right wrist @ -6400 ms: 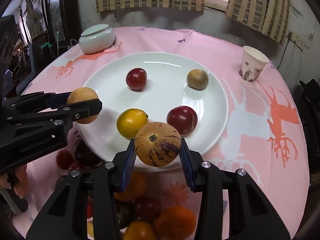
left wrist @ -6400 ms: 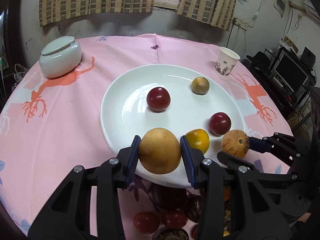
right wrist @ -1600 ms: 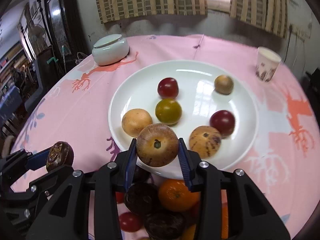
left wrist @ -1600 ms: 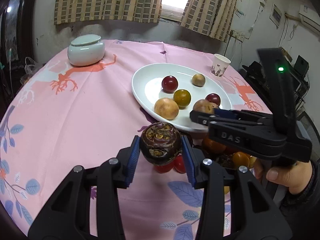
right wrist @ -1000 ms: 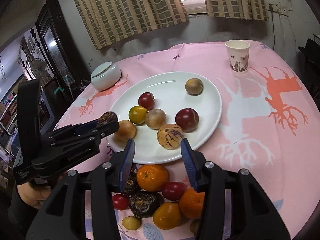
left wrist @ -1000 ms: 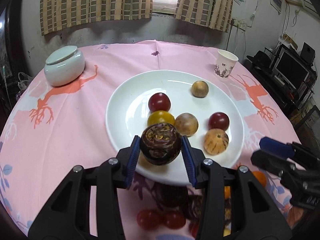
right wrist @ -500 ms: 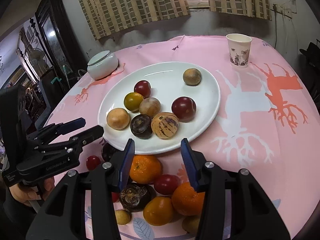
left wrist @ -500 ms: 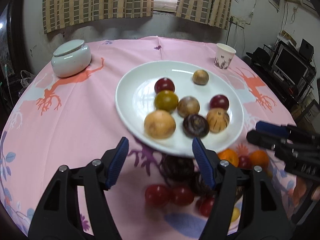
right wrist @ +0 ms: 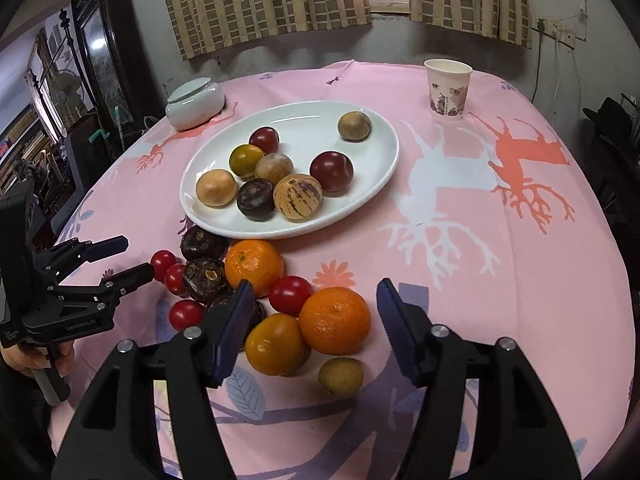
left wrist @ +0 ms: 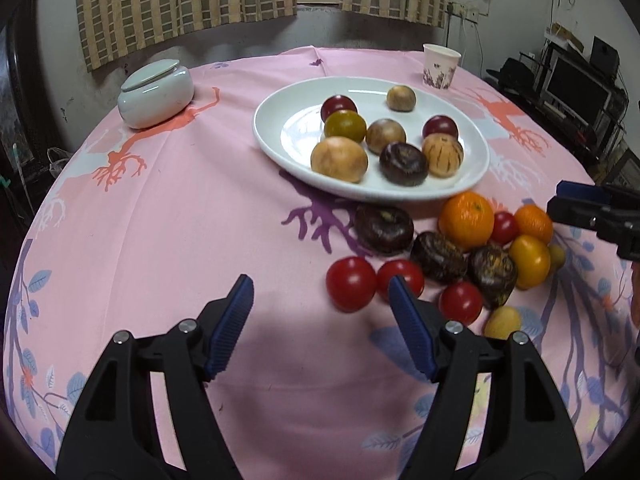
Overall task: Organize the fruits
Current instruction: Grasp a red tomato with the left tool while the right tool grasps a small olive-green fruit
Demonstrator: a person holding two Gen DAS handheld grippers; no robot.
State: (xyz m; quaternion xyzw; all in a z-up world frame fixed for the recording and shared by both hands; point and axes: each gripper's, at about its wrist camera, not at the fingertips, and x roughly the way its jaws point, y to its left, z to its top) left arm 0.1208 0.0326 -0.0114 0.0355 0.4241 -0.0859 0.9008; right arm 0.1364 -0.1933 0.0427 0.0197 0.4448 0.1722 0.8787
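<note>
A white plate point(left wrist: 288, 152) point(right wrist: 376, 184) holds several fruits, among them a dark purple one point(left wrist: 403, 163) point(right wrist: 256, 199) and a striped one point(right wrist: 297, 197). Loose fruit lies on the pink cloth in front of it: oranges point(left wrist: 465, 221) point(right wrist: 334, 320), red tomatoes point(left wrist: 351, 284) point(right wrist: 289, 295), dark purple fruits point(left wrist: 384, 227) point(right wrist: 204, 242). My left gripper point(left wrist: 320, 300) is open and empty, just left of the tomatoes; it also shows in the right wrist view point(right wrist: 132, 258). My right gripper point(right wrist: 312, 300) is open and empty above an orange; it also shows in the left wrist view point(left wrist: 560, 198).
A white lidded jar point(left wrist: 155, 93) point(right wrist: 195, 104) stands at the back left. A paper cup point(left wrist: 440, 61) point(right wrist: 447, 89) stands at the back right. The round table's edge curves close on both sides, with furniture and screens beyond.
Both grippers have drawn back from the plate toward the loose pile. The dark purple fruit my left gripper held a second ago lies on the plate. Both grippers stay open.
</note>
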